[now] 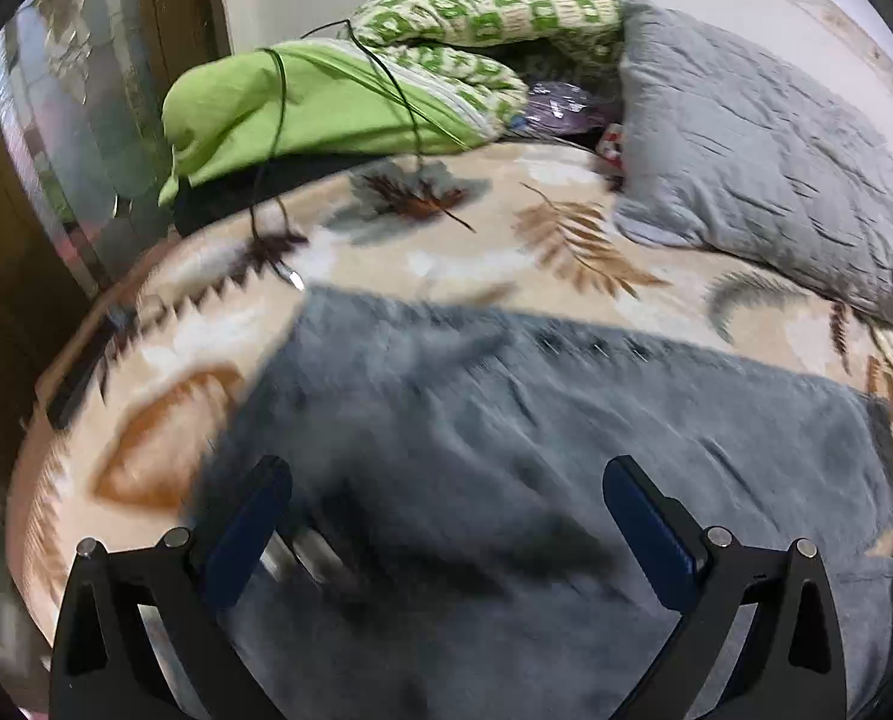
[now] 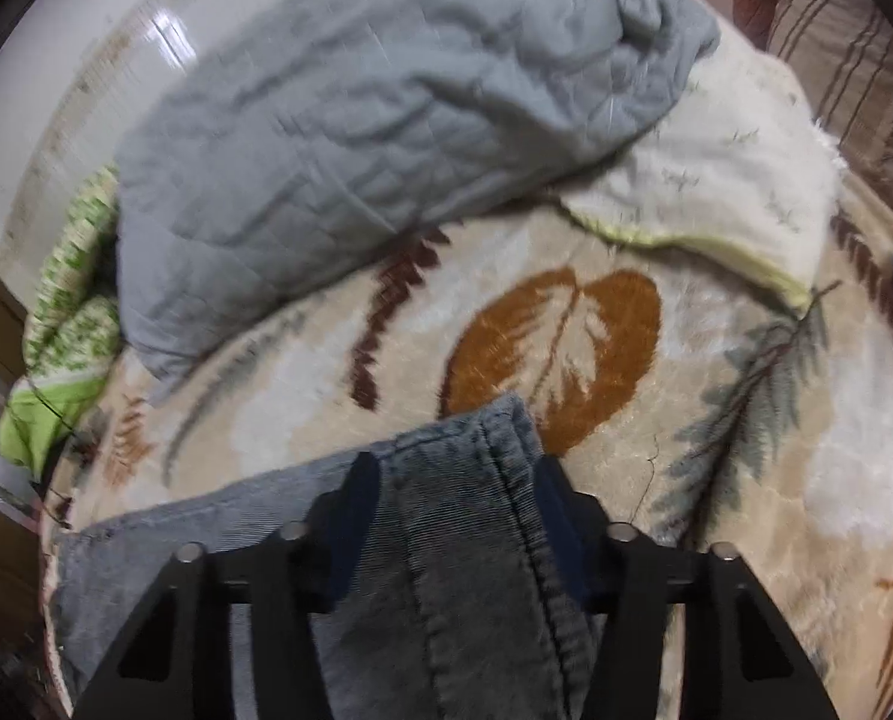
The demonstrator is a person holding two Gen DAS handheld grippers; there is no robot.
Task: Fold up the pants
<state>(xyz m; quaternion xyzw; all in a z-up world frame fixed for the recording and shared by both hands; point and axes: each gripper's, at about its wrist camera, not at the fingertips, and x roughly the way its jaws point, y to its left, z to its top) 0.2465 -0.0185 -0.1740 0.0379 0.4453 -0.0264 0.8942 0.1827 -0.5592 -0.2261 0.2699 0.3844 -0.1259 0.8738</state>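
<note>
Left wrist view: the grey-blue denim pants [image 1: 536, 450] lie spread across the beige leaf-patterned fleece blanket [image 1: 446, 252] that covers the bed, blurred by motion; the left gripper [image 1: 446, 498] hangs over them with its jaws wide apart and nothing between them, and whether its blue pads [image 1: 248, 516] brush the cloth I cannot tell; beyond lie a quilted grey pillow [image 1: 764, 162], a bright green pillow [image 1: 302, 108] with a thin black cable [image 1: 278, 120] draped over it, and a green-and-cream patterned quilt [image 1: 488, 6].

Right wrist view: the right gripper [image 2: 455, 480] is closed down narrow on a seamed edge of the pants [image 2: 470, 540], which looks like a leg end or hem; the denim bunches up between the jaws and runs back toward the camera, while the rest lies flat to the left on the blanket [image 2: 566, 330]; the grey pillow [image 2: 356, 120] and a cream fleece throw [image 2: 716, 180] lie further up the bed.

The step in hand seems to be a fold, with one end gripped for carrying over; the next move likely calls for the free left gripper to close on the matching edge, so both lift evenly and the layers land aligned.
</note>
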